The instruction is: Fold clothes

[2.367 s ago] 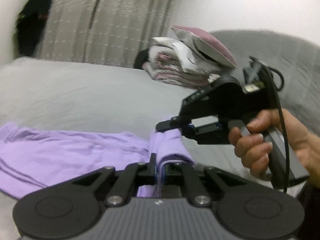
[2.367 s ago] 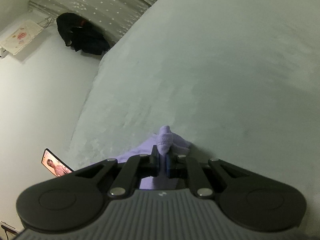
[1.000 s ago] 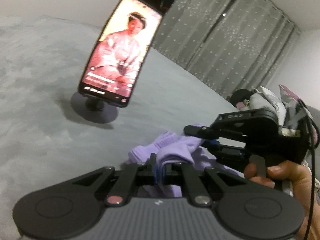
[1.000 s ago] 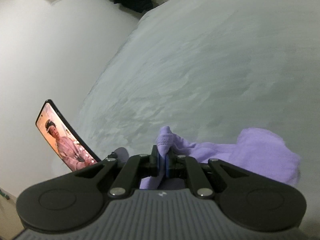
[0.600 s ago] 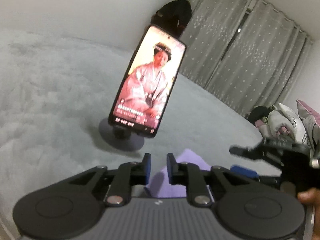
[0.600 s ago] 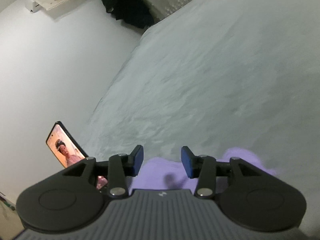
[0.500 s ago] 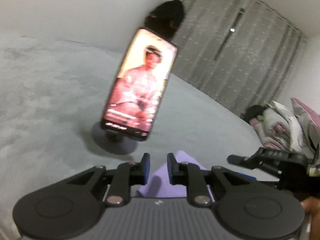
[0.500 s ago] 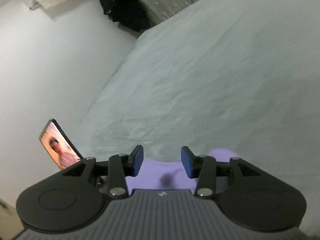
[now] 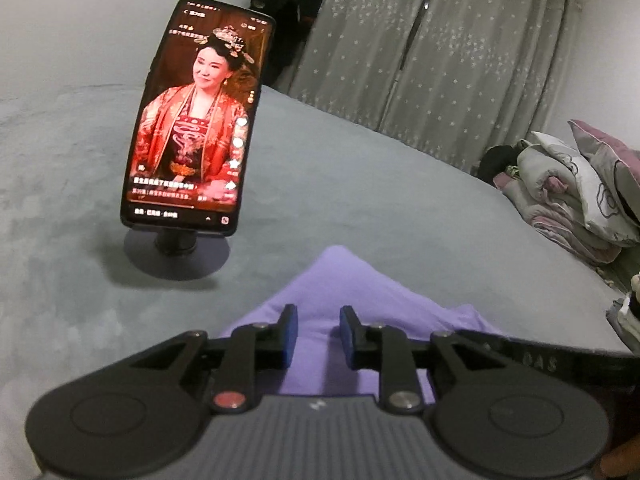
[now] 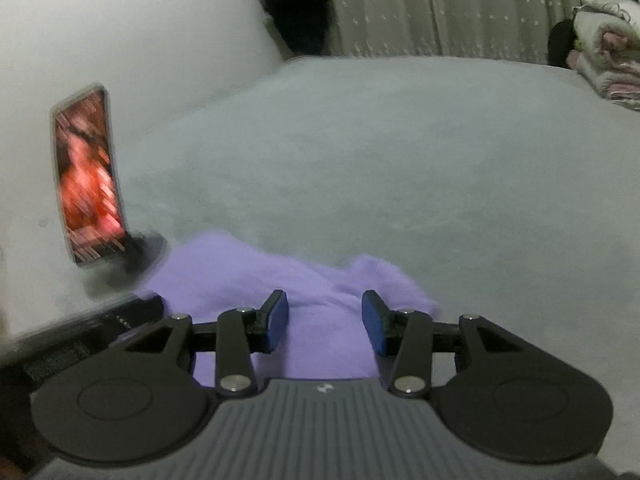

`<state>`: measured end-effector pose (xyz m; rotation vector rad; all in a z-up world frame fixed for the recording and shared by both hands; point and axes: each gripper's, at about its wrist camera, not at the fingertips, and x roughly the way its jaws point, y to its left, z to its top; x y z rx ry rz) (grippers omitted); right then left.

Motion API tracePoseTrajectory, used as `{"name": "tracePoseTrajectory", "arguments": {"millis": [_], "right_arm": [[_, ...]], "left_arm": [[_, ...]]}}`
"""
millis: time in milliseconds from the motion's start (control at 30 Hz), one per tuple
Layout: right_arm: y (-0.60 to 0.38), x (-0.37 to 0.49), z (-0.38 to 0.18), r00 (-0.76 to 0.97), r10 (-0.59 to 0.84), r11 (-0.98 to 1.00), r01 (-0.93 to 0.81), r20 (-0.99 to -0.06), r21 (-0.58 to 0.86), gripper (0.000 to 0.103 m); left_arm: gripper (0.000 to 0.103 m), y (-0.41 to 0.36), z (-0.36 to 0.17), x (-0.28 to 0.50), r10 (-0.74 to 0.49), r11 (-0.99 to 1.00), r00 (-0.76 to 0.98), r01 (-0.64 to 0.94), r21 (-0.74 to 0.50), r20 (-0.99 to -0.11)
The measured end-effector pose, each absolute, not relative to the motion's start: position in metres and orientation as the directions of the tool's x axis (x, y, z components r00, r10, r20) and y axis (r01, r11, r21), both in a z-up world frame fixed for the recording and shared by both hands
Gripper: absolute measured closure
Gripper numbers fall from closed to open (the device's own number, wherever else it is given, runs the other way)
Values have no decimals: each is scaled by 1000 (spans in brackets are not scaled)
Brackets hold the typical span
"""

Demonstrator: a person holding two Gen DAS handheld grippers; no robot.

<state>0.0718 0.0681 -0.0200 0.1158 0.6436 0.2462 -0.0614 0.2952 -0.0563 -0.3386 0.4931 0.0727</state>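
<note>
A lilac garment [image 9: 348, 280] lies bunched on the grey bed [image 9: 400, 200], one corner pointing toward the far side. My left gripper [image 9: 318, 314] hovers over its near part; the jaws are opening and the cloth lies below them, clear of the blue pads. In the right wrist view the same lilac garment [image 10: 240, 272] spreads under my right gripper [image 10: 325, 300]. Its jaws stand apart and are closing a little, with no cloth pinched between the pads. The garment's near half is hidden behind both gripper bodies.
A phone [image 9: 196, 120] playing a video stands on a round base [image 9: 176, 252] just left of the garment, also the phone [image 10: 86, 176] in the right view. Folded bedding [image 9: 580, 192] is piled at the far right. Curtains [image 9: 440, 60] hang behind the bed.
Both grippers were shut on the lilac cloth a second ago; both have let go and opened. The garment now lies on the bed. The right view has rolled level.
</note>
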Motion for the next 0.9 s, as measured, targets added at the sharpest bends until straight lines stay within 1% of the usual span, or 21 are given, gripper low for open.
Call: {"name": "tracePoseTrajectory", "arguments": {"millis": [133,233,333,433,533,667,800,867,900], "right_arm": [[62,65,-20,790,235,971,-165,-566,173,64],[58,58,-14,808,218,974,-144,-547,175,60],[56,48,-8,814,245,967,-168,-527,190,57],[62,35,-6,804,291,955,-216,-519,202,57],[76,20,-11,785,327,945,-270,-527,183,57],[89,-5,-25,772,326,941,-317,-545,114,57],[82,-30,-35,781,302,947,-311,-546,78,57],[73,-40,-37,774,304,949,-297,-555,106,56],[68,-43,-37,765,316,947,-291,-562,137,56]], "left_arm": [[79,302,-51,-65,-12,934,886,-155,-321,-464],[79,305,-44,-69,-34,932,905,-125,-341,-424],[79,306,-41,-72,-53,938,913,-93,-334,-404],[79,303,-42,-69,-62,944,907,-82,-320,-416],[79,302,-45,-68,-57,948,898,-88,-305,-436],[79,307,-51,-66,-42,949,883,-110,-294,-467],[78,316,-50,-68,-30,941,880,-134,-309,-473],[73,321,-48,-69,-33,934,878,-142,-327,-478],[66,324,-48,-68,-42,929,875,-144,-341,-483]]}}
